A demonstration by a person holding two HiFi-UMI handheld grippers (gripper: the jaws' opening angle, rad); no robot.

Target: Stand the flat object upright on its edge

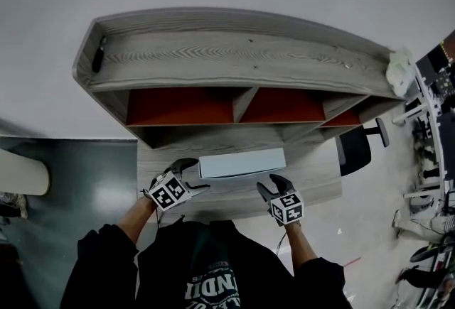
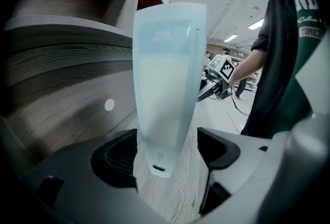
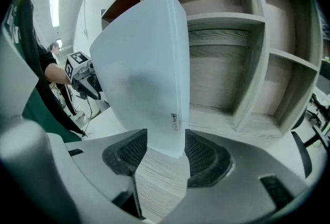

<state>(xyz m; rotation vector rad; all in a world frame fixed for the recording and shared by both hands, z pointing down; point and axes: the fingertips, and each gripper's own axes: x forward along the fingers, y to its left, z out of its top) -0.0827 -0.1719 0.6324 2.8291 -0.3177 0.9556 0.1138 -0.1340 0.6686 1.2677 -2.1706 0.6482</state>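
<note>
Head view: white flat object (image 1: 242,163) is up on its long edge on the desk (image 1: 313,172), just in front of the shelf unit (image 1: 234,52), with a gripper at each end.

Left gripper (image 1: 196,174): jaws spread wide, one pad on each side of the object's end, a clear gap on both sides, holding nothing.

Right gripper (image 1: 267,185): both pads look pressed onto the object's lower corner, so it's the only thing steadying it.

Risks:
- The edge is narrow. If the right lets go while the panel leans at all, my guess is it drops flat again.
- Pulling the left out at an angle could clip the end with a pad and tip it.
- Any twist from the right on release would likely walk the edge across the smooth wood.

Count: one flat object, two grippers, one shelf unit with three red-backed cubbies showing in the head view.
</note>
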